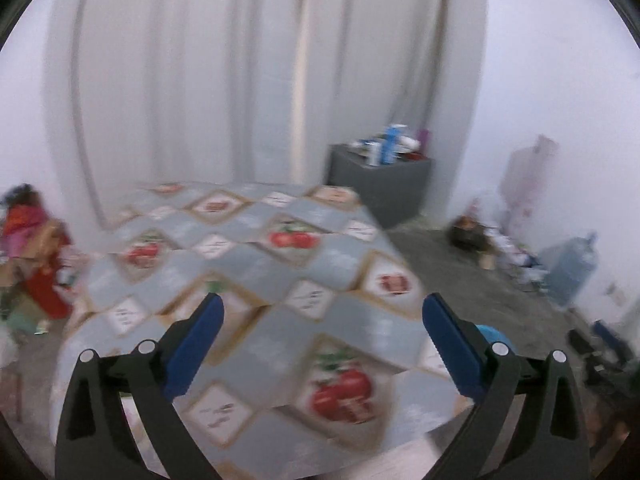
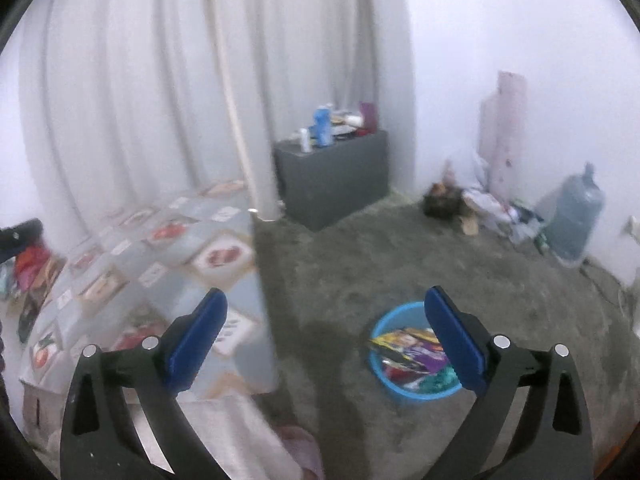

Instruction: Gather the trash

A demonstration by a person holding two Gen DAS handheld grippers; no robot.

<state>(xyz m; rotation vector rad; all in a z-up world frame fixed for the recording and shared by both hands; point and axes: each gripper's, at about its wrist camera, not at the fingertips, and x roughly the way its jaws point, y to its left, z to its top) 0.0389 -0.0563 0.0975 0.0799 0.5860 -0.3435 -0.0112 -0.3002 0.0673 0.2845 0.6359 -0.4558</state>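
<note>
Grippers: our left gripper and right gripper both stand wide, with nothing between the blue pads.
Trash: we see wrappers already lying in the blue bucket on the floor, below our right gripper.
Table: the tablecloth looks bare of litter, though the view is blurred.
Done: we judge most of the collecting is finished.
Left: perhaps the pile beside the table's far-left edge; we cannot tell if it is trash.

Glossy tablecloth, rough floor
</note>
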